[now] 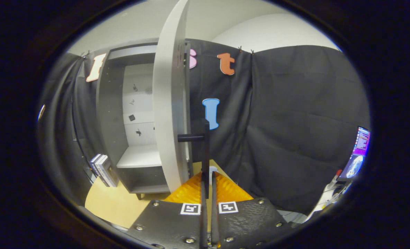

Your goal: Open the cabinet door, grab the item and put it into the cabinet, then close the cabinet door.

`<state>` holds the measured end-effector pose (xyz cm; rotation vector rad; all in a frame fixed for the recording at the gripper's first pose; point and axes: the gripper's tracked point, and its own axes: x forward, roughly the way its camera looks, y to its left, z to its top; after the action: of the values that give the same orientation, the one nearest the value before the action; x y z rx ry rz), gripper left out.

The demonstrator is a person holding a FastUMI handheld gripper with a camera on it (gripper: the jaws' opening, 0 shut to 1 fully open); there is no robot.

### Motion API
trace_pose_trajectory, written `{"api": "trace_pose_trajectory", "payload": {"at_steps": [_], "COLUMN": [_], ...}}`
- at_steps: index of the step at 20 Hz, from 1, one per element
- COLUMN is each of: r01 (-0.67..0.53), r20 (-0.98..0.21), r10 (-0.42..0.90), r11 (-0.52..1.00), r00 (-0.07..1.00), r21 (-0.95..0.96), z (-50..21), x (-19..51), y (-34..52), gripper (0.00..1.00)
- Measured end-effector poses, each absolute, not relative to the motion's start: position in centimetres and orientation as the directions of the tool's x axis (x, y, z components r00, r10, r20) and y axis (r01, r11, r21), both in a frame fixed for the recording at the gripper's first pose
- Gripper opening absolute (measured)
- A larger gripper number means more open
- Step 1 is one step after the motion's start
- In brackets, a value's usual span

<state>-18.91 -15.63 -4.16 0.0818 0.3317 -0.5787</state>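
Your gripper [207, 188] sits right at the near end, and its two orange fingers [191, 190] are pulled in close together, with just a thin gap between them. The black bar handle [206, 155] of the cabinet door runs straight down into that gap, so your fingers sit on either side of it. Whether both are actually pressing on it, you can't really tell from here.

Under them is the light wooden table [111, 204], bare on the near left.

Just past your fingers, the white cabinet door [168, 103] is swung out toward you and you're looking at it almost edge-on. The handle hangs off its right face on a short black stub.

Left of the door, the grey cabinet [109, 114] stands open on the table. You can see a white shelf [139, 157] inside and a pale back panel with a few small dark marks on it.

A little stack of books [102, 169] leans against the cabinet's left side, standing on the table.

Far off to the right, a lit screen [358, 152] sits past the black cloth wall.
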Motion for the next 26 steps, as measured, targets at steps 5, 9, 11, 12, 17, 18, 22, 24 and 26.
{"api": "trace_pose_trajectory", "payload": {"at_steps": [5,9,11,12,17,18,22,24,26], "r01": [0.586,0.621,0.643,0.653,0.659,0.654,0.624,0.604,0.574], "r20": [-0.325,-0.312,-0.302,-0.295,-0.284,-0.283,-0.276,-0.253,-0.231], "r10": [-0.564,-0.603,-0.627,-0.64,-0.643,-0.639,-0.612,-0.596,-0.57], "r11": [0.809,0.782,0.764,0.755,0.751,0.755,0.78,0.795,0.817], "r00": [0.759,0.735,0.718,0.71,0.711,0.716,0.741,0.762,0.788], "r21": [-0.035,-0.047,-0.058,-0.066,-0.05,-0.048,-0.051,-0.054,-0.059], "z": [-4.2,-4.0,-3.9,-3.6,-3.2,-3.3,-3.6,-3.4,-3.0], "x": [-20.2,-21.1,-21.7,-22.1,-22.8,-22.4,-21.2,-20.5,-19.3], "y": [-17.6,-18.1,-18.8,-19.2,-18.9,-18.7,-16.4,-15.2,-14.1], "gripper": [0.05,0.05,0.05,0.05,0.05,0.05,0.05,0.05,0.05]}}
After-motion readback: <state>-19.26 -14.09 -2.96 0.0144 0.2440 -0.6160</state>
